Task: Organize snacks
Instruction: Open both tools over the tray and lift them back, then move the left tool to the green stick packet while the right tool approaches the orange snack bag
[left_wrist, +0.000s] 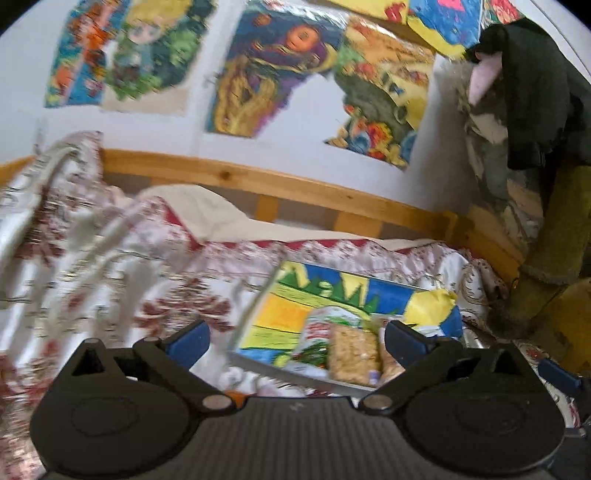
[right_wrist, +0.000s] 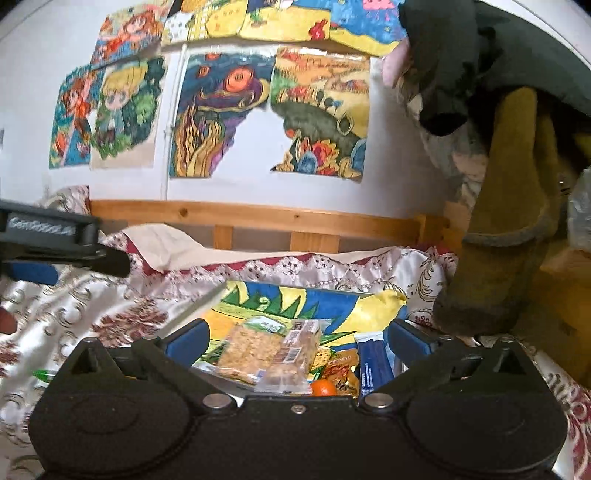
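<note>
A shallow box (left_wrist: 258, 363) lined with a bright drawing lies on the bed. It holds a pale cracker pack (left_wrist: 354, 354) and a white, green and red packet (left_wrist: 319, 332). My left gripper (left_wrist: 297, 338) hovers above and short of the box, open, nothing between its blue pads (left_wrist: 188, 339). In the right wrist view the box (right_wrist: 332, 299) holds a cracker pack (right_wrist: 251, 350), a clear-wrapped bar (right_wrist: 295, 358), a blue bar (right_wrist: 373, 365), an orange packet (right_wrist: 341, 365) and a tangerine (right_wrist: 323, 387). My right gripper (right_wrist: 297, 339) is open and empty over them. The left gripper (right_wrist: 55, 240) shows at that view's left edge.
The bed has a shiny cream and red patterned cover (right_wrist: 122, 314) and a wooden rail (right_wrist: 258, 218) along the wall. Coloured drawings (right_wrist: 218, 114) hang above. Dark clothes (right_wrist: 461, 55) and olive fabric (right_wrist: 509, 221) hang at the right, close to the box.
</note>
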